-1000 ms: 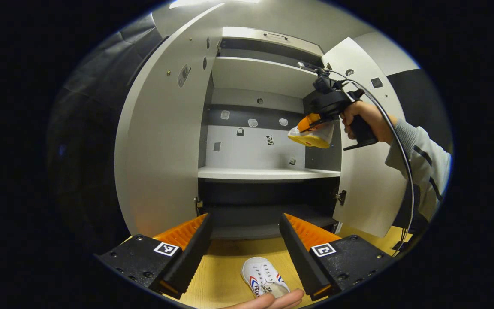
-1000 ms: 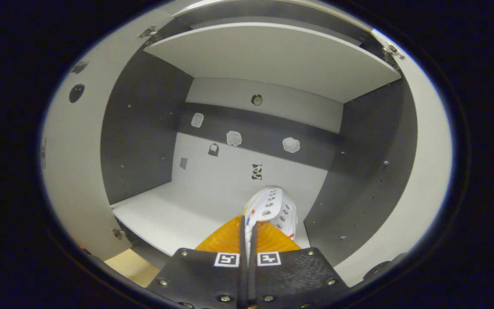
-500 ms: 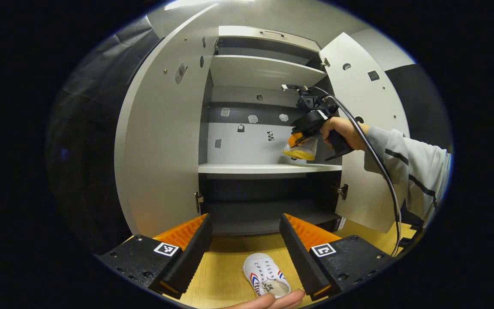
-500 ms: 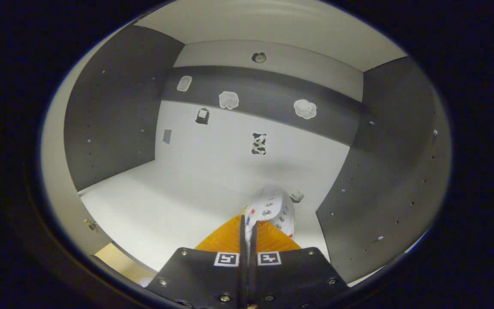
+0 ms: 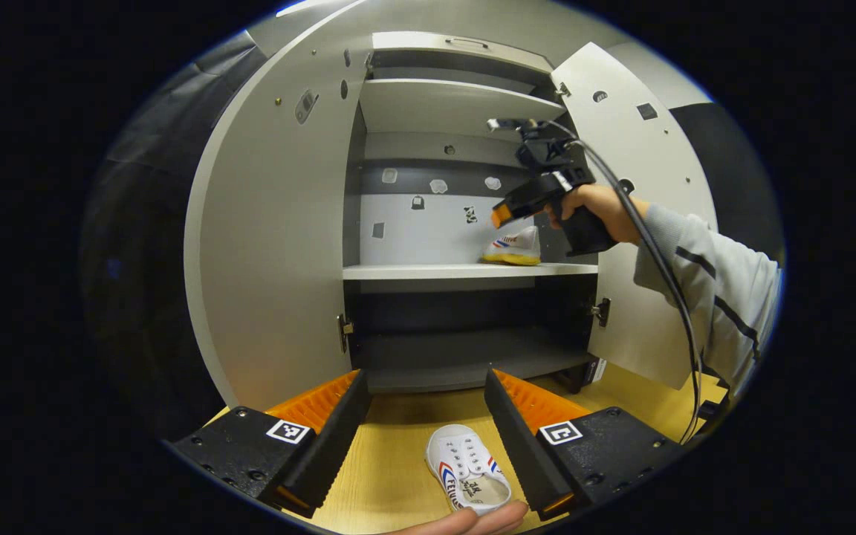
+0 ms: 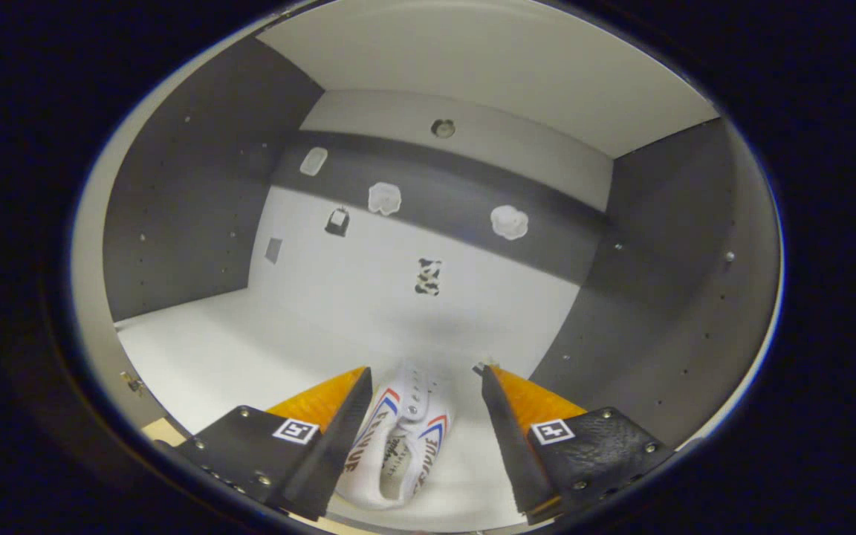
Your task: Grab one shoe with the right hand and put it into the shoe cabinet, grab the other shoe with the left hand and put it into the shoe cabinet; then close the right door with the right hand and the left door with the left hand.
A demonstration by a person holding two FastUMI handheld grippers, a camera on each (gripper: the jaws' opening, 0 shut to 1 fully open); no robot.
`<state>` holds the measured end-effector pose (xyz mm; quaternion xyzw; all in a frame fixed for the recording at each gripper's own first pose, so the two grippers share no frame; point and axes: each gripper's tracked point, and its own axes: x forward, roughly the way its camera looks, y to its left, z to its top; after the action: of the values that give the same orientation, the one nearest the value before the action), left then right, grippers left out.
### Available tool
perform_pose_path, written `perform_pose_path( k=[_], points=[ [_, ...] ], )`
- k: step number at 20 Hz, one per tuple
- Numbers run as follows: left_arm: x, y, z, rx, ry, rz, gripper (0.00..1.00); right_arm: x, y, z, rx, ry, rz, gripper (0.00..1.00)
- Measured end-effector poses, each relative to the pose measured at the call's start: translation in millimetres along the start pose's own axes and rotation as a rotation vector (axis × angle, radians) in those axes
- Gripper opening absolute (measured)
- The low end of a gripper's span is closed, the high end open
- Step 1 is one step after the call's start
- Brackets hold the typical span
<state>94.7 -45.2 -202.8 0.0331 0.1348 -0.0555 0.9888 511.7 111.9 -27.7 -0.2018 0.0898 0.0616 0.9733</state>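
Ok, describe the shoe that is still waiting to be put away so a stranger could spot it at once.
Start at the shoe cabinet with both doors open. On the wooden floor in front of it lies a white shoe between the left gripper's open fingers. Its twin sits on the cabinet's white shelf; this one is on the floor.

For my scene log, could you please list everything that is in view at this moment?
Shoes: two, white; one on the cabinet's middle shelf, one on the floor.
Shoe cabinet: one, pale grey, both doors open.
Stickers: several, on the back panel.
Floor: wooden, yellowish.
Right gripper: open, above the shelved shoe, held by a hand in a grey sleeve.
Left gripper: open, over the floor shoe.
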Motion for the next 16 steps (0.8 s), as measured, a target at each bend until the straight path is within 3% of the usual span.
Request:
perform_pose_path(
  k=[1, 6, 10, 16],
  points=[
    [1.3, 0.2, -5.2, -0.004, 0.016, 0.001, 0.96, -12.7, -0.6, 6.2, 0.031, -0.025, 0.004, 0.95],
    [10.4, -2.6, -49.9, -0.032, 0.146, -0.004, 0.96, -91.7, 5.7, 24.7, 0.108, -0.142, 0.014, 0.95],
    [12.3, -7.3, -97.9, -0.035, 0.269, -0.021, 0.97, -152.0, 9.5, 21.0, 0.139, -0.186, -0.045, 0.96],
    [7.5, -10.1, -173.3, -0.08, 0.471, -0.046, 0.98, -230.3, 50.2, 2.3, 0.141, -0.286, -0.018, 0.96]
  ],
)
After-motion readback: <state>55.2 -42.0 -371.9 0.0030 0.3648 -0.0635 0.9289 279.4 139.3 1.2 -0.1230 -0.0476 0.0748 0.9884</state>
